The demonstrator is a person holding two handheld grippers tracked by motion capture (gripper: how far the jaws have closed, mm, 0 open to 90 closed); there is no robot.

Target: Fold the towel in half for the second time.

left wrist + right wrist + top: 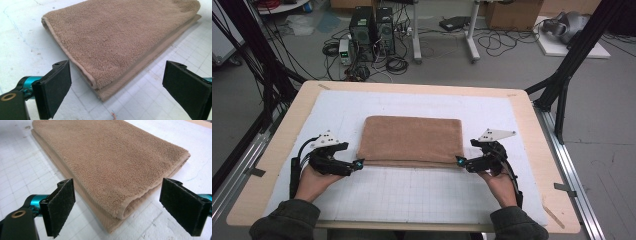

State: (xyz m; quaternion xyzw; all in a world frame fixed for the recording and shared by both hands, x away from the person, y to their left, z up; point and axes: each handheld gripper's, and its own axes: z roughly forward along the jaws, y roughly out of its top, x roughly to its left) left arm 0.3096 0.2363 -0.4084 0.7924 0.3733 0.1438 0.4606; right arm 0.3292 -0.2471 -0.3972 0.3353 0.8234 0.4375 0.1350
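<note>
Lying folded on the white mat (pixel 412 195) in the middle of the table (pixel 532 125), the towel (pixel 412 140) is flat, with its near edge toward the person. The left gripper (pixel 358 164) sits just off its near-left corner, the right gripper (pixel 460 161) just off its near-right corner. Both have jaws spread wide, pinching nothing; neither touches the towel

Light wooden table (pixel 532 117) topped with a white gridded mat (pixel 412 192), black frame struts (pixel 579 47) either side. Grey concrete floor (pixel 512 70) behind, littered with black cables (pixel 394 62). Two black PC towers (pixel 372 30), white stand legs (pixel 469 32), cardboard boxes (pixel 512 15) along the back.
</note>
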